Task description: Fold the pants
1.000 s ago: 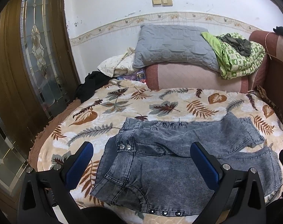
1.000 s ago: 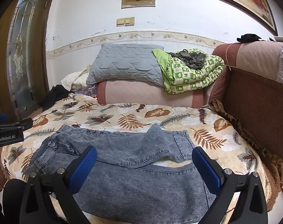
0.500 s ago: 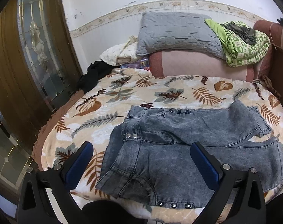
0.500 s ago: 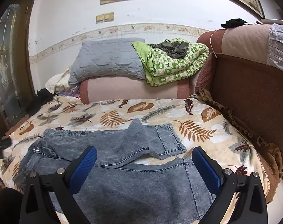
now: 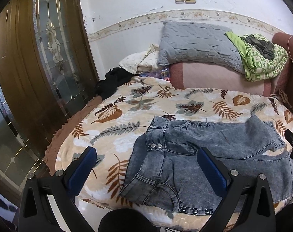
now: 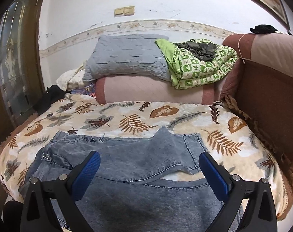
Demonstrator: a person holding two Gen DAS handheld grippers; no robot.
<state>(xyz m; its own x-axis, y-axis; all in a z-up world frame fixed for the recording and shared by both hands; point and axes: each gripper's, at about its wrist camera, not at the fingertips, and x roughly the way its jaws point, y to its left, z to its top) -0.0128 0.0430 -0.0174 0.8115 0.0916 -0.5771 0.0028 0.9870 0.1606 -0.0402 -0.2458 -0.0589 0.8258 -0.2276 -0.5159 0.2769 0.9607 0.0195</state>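
Since a second ago both tongs have drawn back a little and lifted; more of the leaf-print bedspread [image 5: 146,104] shows beyond the denim pants [image 5: 204,154]; pants unmoved, flat, long axis running 9 to 3 o'clock, waistband at 9. Left gripper [image 5: 146,166] gapes wide, empty, over the waist end; right gripper [image 6: 149,171] likewise wide and empty, over the legs toward 3. Left hand nearer the waistband, I judge.

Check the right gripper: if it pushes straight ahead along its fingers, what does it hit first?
Most likely the denim pants. The right gripper is open and empty, and the fabric lying on the leaf-print bedspread fills the gap between its fingers. Depth is unclear, so the exact contact spot is a guess.
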